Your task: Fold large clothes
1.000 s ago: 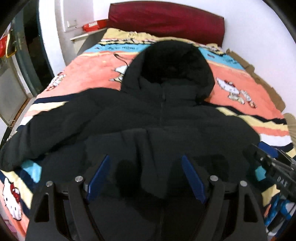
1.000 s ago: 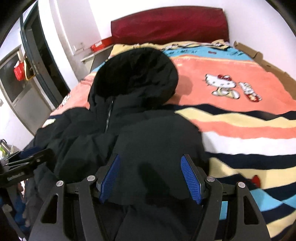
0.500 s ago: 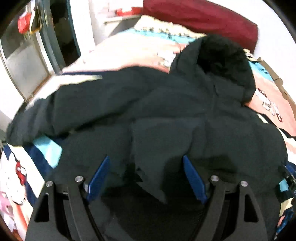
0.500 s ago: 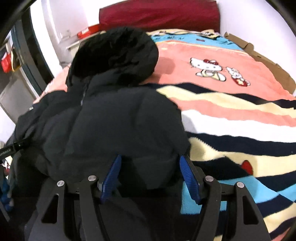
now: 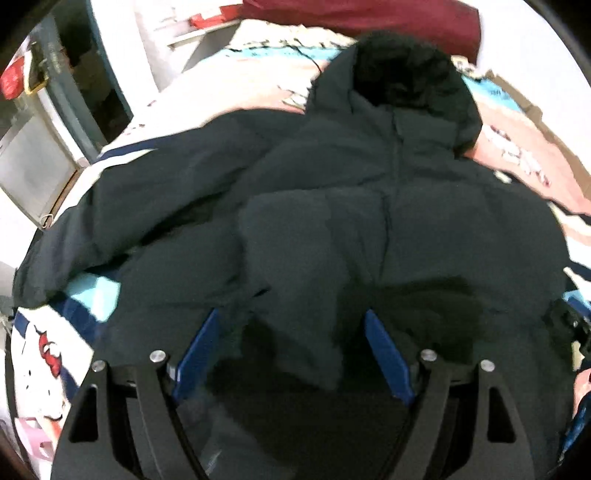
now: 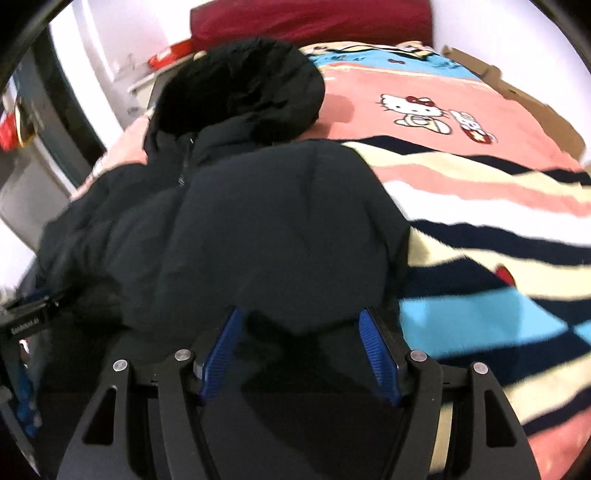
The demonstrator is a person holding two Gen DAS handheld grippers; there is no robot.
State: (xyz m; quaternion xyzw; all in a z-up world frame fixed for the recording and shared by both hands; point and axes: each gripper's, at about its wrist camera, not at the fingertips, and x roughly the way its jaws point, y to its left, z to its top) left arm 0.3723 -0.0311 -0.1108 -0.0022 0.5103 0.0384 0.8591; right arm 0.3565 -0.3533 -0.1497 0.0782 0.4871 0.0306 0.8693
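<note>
A large black hooded puffer jacket [image 5: 351, 206] lies front up on the bed, hood [image 5: 402, 70] toward the headboard. Its left sleeve [image 5: 122, 206] stretches out to the left. In the right wrist view the jacket [image 6: 258, 229] shows its right side folded in over the body, with the hood [image 6: 240, 85] beyond. My left gripper [image 5: 291, 350] is open, its blue pads over the jacket's lower hem. My right gripper [image 6: 299, 350] is open over the jacket's lower right part. Neither grips fabric. The other gripper shows at the left edge of the right wrist view [image 6: 26, 321].
The bed carries a pink, cream, navy and light blue cartoon blanket [image 6: 480, 192]. A dark red headboard cushion [image 6: 314, 18] stands at the wall. A dark door frame [image 5: 92, 85] and a white ledge [image 5: 192, 37] are at the left. Cardboard [image 6: 517, 88] lines the right side.
Both grippers moved leftward and closer over the jacket. The left view now shows more of the outstretched left sleeve. Both stayed open.
</note>
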